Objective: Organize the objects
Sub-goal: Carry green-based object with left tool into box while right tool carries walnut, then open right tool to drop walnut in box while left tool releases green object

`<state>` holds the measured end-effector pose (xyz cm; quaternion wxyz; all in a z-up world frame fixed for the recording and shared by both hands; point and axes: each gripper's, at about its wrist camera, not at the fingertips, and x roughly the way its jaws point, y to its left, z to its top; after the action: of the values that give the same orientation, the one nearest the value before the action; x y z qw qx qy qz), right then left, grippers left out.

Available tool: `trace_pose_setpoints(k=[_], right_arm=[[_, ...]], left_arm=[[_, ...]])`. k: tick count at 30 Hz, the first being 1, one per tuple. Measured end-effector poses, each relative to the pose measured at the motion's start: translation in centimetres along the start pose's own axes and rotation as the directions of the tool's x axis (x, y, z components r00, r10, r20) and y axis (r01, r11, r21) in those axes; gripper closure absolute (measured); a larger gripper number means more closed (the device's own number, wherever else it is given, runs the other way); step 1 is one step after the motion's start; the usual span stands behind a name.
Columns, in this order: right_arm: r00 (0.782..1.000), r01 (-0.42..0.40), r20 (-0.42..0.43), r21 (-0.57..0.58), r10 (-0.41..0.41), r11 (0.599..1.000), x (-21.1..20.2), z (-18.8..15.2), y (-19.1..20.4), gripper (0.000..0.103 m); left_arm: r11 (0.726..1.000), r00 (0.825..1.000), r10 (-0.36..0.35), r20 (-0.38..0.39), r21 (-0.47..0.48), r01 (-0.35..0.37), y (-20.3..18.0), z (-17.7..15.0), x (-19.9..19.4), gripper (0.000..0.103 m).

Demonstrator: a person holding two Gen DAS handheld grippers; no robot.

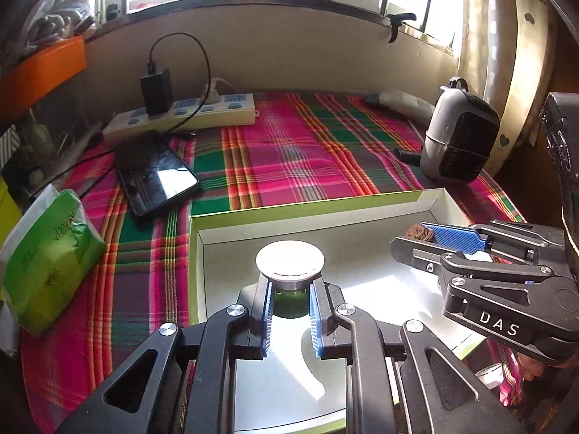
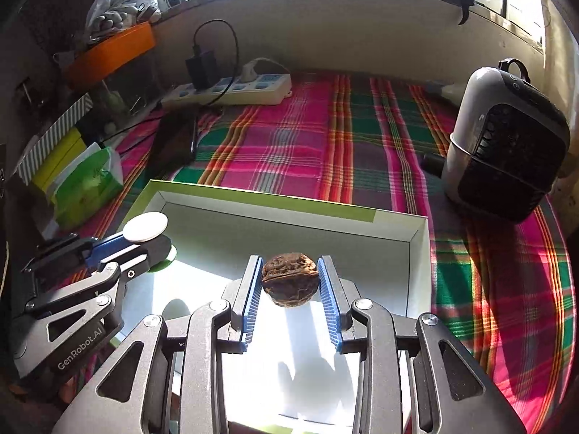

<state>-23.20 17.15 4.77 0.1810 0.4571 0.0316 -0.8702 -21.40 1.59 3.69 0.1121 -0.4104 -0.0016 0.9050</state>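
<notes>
A shallow white box with a green rim [image 1: 311, 207] [image 2: 260, 197] lies on the plaid cloth. My left gripper [image 1: 291, 298] is shut on a small jar with a round white lid [image 1: 289, 261] and holds it over the box's left part; the jar also shows in the right wrist view [image 2: 146, 227]. My right gripper [image 2: 290, 282] is shut on a brown walnut [image 2: 290, 277] over the box's right part. In the left wrist view the walnut [image 1: 417, 232] peeks out beside the right gripper's blue pad [image 1: 454, 237].
A black phone [image 1: 155, 175] lies left of the box. A green tissue pack [image 1: 47, 264] sits at the left edge. A power strip with a charger [image 1: 181, 114] runs along the back wall. A grey and black fan [image 1: 459, 133] [image 2: 506, 141] stands at the right.
</notes>
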Motion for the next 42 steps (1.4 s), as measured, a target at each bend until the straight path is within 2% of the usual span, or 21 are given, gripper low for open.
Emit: trace_pose_setpoints(k=[18, 36, 37, 39, 42], right_arm=[[0.999, 0.017, -0.043, 0.008, -0.016, 1.000, 3.0, 0.9, -0.1, 0.070], [0.999, 0.020, -0.039, 0.005, -0.020, 1.000, 2.9, 0.8, -0.1, 0.070], [0.999, 0.020, -0.039, 0.005, -0.020, 1.000, 2.9, 0.7, -0.1, 0.067], [0.999, 0.023, -0.038, 0.011, -0.023, 1.000, 2.8, 0.7, -0.2, 0.055], [0.999, 0.021, -0.039, 0.018, -0.020, 1.000, 2.6, 0.5, -0.3, 0.054]], left_arm=[[1.000, 1.000, 0.010, -0.029, 0.000, -0.010, 0.5, 0.9, 2.7, 0.088], [1.000, 0.999, -0.004, -0.045, -0.002, 0.004, 0.4, 0.7, 2.8, 0.085], [1.000, 0.999, -0.005, -0.045, 0.000, 0.005, 0.4, 0.6, 2.8, 0.084], [1.000, 0.999, -0.001, -0.045, 0.004, 0.001, 0.3, 0.5, 2.6, 0.081], [1.000, 0.999, 0.005, -0.045, 0.006, -0.005, 0.2, 0.4, 2.4, 0.076]])
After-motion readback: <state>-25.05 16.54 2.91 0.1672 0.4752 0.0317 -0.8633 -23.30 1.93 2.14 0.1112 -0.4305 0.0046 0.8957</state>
